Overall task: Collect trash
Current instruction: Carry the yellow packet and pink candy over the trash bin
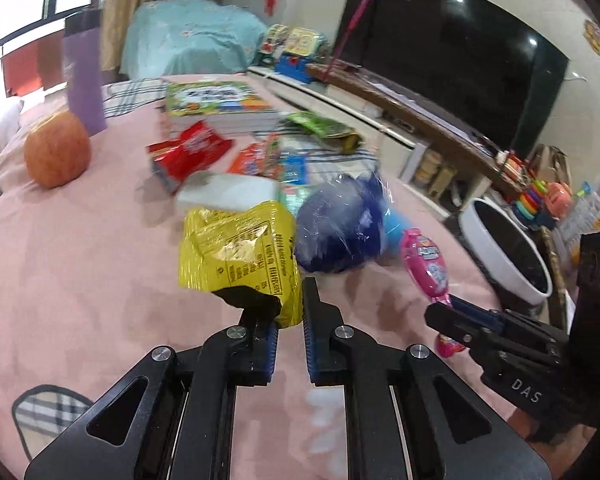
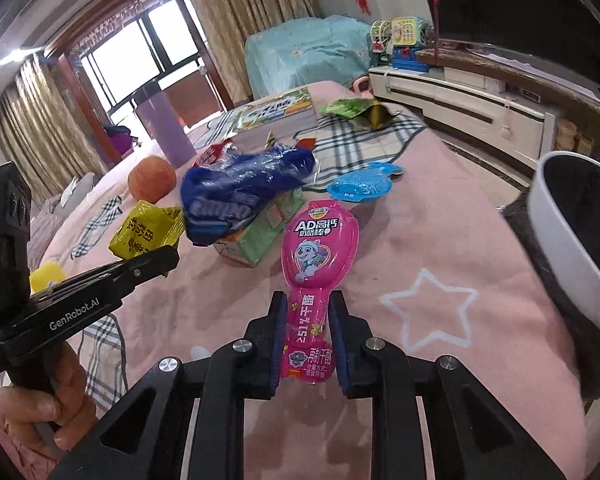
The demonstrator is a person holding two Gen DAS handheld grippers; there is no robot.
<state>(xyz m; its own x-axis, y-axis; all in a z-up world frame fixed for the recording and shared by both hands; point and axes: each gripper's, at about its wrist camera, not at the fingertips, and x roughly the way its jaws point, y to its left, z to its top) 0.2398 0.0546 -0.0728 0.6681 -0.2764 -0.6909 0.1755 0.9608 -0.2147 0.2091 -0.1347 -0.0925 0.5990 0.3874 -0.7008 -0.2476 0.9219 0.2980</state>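
Observation:
My left gripper [image 1: 288, 300] is shut on the corner of a yellow snack wrapper [image 1: 240, 252] and holds it above the pink tablecloth [image 1: 80, 264]. My right gripper [image 2: 306, 308] is shut on the stem of a pink cheese-stick wrapper [image 2: 320, 248], also in the left wrist view [image 1: 426, 264]. A crumpled blue wrapper [image 2: 244, 188] lies on a green carton [image 2: 268, 228]. A red wrapper [image 1: 188, 152], an orange wrapper [image 1: 256, 160] and a green wrapper [image 1: 324, 128] lie farther back. A white bin with a black liner [image 2: 572, 248] stands at the table's right edge.
An apple [image 1: 56, 152], a purple cup [image 1: 84, 76] and a stack of books [image 1: 216, 104] stand at the back. A blue fish-shaped plastic tray [image 2: 364, 184] lies on the checked cloth [image 2: 364, 140]. A TV [image 1: 460, 56] and a cabinet with toys are to the right.

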